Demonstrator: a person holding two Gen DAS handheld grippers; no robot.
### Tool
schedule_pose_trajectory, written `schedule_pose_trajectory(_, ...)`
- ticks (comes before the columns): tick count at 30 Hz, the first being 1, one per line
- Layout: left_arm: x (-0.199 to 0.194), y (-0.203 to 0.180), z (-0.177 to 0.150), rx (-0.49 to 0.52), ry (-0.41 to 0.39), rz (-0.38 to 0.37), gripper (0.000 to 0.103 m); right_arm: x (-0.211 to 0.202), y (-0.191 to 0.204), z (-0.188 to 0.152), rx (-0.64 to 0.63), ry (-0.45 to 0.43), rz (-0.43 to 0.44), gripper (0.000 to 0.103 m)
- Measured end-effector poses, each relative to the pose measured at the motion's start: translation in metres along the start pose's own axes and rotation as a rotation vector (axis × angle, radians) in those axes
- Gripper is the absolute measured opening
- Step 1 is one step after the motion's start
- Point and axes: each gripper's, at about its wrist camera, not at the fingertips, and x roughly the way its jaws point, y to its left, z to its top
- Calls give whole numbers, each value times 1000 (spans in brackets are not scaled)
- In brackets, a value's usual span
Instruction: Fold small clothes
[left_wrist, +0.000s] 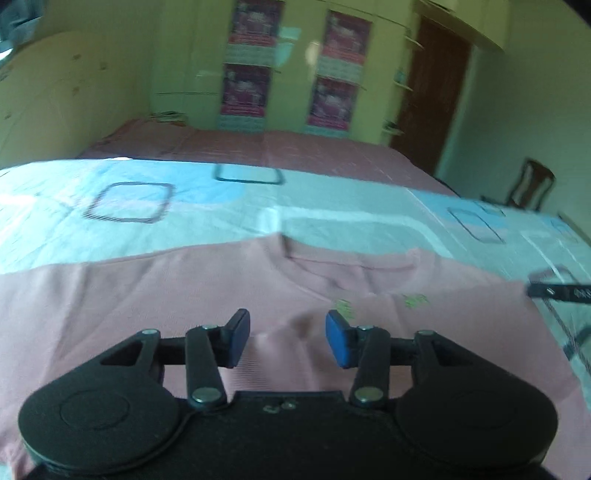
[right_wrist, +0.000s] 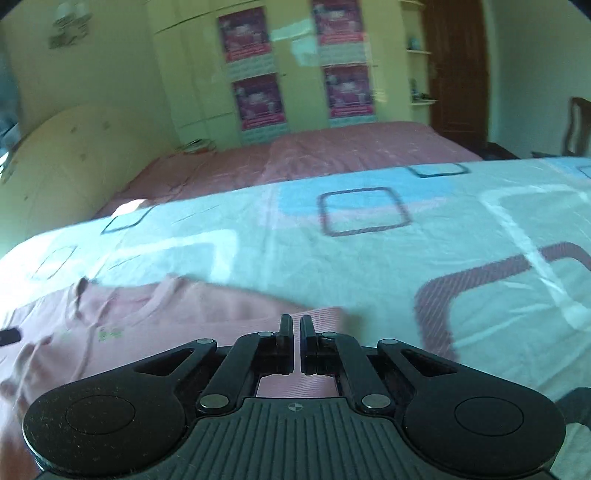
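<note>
Pink shirt (left_wrist: 155, 295) lay spread flat on the patterned bedsheet (left_wrist: 332, 218).
The left gripper (left_wrist: 287, 341) hung over it, jaws parted and empty; the right gripper (right_wrist: 295, 343) was closed at its edge, whether pinching cloth unclear.

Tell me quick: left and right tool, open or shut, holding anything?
Left tool: open, nothing between the pads, above the pink shirt.
Right tool: shut, fingers almost together over the shirt's edge; whether fabric is pinched cannot be told.
</note>
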Motion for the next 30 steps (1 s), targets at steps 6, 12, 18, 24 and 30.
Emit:
schedule_pose_trajectory(6, 39, -35, -4, 96, 71, 19, 62, 29, 42, -10, -160, 13, 0, 46)
schedule_pose_trajectory(12, 37, -13, -6, 92, 63, -11, 50, 36, -49, 7, 11, 78, -136, 0)
schedule_pose_trajectory(18, 18, -35, -4, 106, 11, -3, 54, 25, -41, 8, -13, 119, -136, 0)
schedule_pose_trajectory(24, -3, -44, -43, 139, 75, -27, 55, -28, -6, -49, -108, 147, -100, 27)
schedule_pose_trajectory(30, -33, -55, -53, 104, 15, -43, 55, -73, 10, -80, -82, 69, -158, 28)
